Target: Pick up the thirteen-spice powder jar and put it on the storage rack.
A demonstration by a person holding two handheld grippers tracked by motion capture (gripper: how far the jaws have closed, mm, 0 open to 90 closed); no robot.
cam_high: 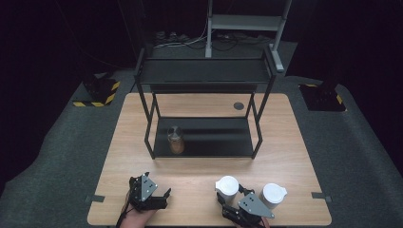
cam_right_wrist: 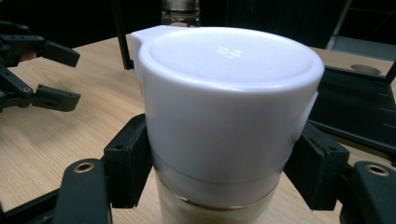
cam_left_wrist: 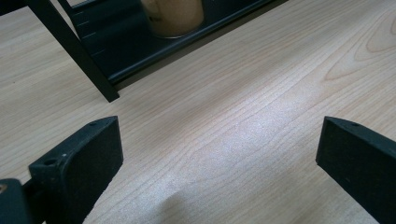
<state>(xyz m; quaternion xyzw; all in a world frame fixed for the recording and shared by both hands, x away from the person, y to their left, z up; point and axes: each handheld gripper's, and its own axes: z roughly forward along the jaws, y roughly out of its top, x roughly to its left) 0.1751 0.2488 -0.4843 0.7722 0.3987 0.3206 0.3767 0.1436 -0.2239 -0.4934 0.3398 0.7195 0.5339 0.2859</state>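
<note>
Two white-lidded jars stand at the near right of the wooden table (cam_high: 199,180); the left jar (cam_right_wrist: 224,116) sits clamped between the right gripper's (cam_right_wrist: 224,172) jaws, pressed on both sides under its lid. The second jar (cam_high: 274,195) is just right of it. At near left, the left gripper (cam_left_wrist: 219,154) rests wide open, holding nothing. Farther back, a black shelf rack (cam_high: 204,137) holds a lidless jar (cam_high: 176,140).

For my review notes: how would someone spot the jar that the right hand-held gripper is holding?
On the wooden table, look at the near edge, in front of the black rack. Two white-lidded jars stand there; it is the left jar, clamped by the right hand-held gripper. The right jar stands free.
</note>
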